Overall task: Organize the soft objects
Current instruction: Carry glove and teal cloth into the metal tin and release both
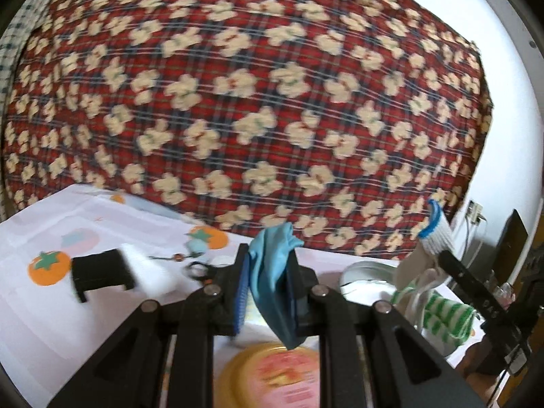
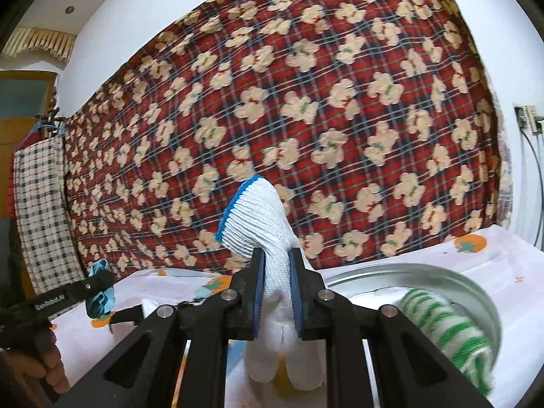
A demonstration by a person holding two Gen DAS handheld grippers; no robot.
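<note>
My left gripper [image 1: 268, 289] is shut on a light blue cloth [image 1: 272, 282], which hangs limp between the pads above the table. The same left gripper [image 2: 98, 280] with its blue cloth [image 2: 99, 299] shows at the left of the right wrist view. My right gripper [image 2: 276, 292] is shut on a white knit glove [image 2: 268, 238] with a blue cuff; its fingers dangle below the jaws. In the left wrist view that glove [image 1: 435, 234] and the right gripper [image 1: 442, 258] appear at the right. A green-and-white striped cloth [image 2: 445, 333] lies in a round metal basin [image 2: 425, 272].
The table wears a white cloth [image 1: 51, 323] printed with orange fruit. On it lie a black block [image 1: 98, 270], small scissors [image 1: 197, 270] and a yellow-rimmed lid [image 1: 272, 377]. A red plaid blanket [image 2: 306, 102] hangs behind. A person's hand [image 2: 51, 360] holds the left gripper.
</note>
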